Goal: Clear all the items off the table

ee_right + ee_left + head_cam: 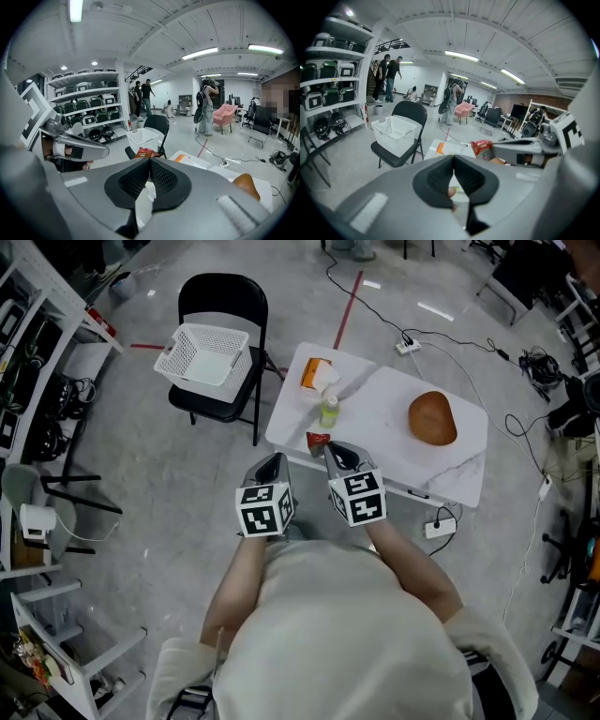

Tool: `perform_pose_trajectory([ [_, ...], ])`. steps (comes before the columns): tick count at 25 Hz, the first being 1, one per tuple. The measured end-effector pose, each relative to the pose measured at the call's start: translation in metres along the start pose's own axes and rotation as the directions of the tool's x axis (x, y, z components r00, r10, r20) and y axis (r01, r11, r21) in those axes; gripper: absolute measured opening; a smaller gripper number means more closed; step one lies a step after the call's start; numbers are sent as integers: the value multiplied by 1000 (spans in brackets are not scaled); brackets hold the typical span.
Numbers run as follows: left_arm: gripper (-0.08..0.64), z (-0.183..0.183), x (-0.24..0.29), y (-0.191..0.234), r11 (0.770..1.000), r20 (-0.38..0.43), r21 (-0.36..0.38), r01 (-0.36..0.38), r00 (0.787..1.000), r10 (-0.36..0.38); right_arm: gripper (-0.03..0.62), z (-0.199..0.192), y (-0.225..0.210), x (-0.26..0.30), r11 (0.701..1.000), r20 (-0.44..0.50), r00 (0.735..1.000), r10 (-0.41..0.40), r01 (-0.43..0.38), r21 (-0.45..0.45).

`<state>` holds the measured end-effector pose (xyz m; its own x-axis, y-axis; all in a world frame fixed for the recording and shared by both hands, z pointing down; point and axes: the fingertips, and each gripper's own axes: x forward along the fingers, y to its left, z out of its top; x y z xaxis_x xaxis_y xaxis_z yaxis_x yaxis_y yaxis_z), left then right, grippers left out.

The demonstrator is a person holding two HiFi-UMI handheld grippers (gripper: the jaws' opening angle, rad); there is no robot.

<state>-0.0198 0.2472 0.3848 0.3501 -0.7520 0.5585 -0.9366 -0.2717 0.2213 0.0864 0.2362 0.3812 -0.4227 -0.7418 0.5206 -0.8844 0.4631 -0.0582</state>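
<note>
Judging from its crinkled foil look, the red snack bag [319, 442] will be light, soft and slippery, with contents that crush easily. A pinch on its flat sealed top edge therefore seems better than a squeeze across the puffed middle. It stands at the near edge of the white table [394, 390], just beyond the tips of the right gripper [149, 161], whose jaws are closed pad to pad with nothing between them; whether the tips touch the bag I cannot tell. The left gripper [453, 159] is likewise closed on nothing, with the bag off to the right of its tips. Further ahead of the right jaws stands a small yellow-green bottle [329, 411], probably rigid, smooth and easy to tip, best taken round the body below the cap. Beyond it lies an orange pack [316, 373] with something white on it, likely light and somewhat yielding, to be gripped across a narrow side. Well to the right of the right jaws sits a brown rounded item [432, 418]; it looks smooth and domed, so the jaws may slip on it, and its material I cannot tell. A white slotted basket [214, 329] sits on a black folding chair [220, 296] ahead and left of the left jaws. No brand, label or writing can be read on any item; the grippers' cubes carry only black-and-white square markers.
</note>
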Motion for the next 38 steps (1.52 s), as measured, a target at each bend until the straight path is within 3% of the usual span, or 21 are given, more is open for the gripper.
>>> perform_pose_trajectory([
  [23,8,61,1,196,997,32,-26,-79,996,79,6,91,123,152,995,18,995,95,-94,-41],
  [38,8,72,-6,260,982,43,-103,-161,985,166,6,127,165,210,978,1,983,186,-185,-91],
])
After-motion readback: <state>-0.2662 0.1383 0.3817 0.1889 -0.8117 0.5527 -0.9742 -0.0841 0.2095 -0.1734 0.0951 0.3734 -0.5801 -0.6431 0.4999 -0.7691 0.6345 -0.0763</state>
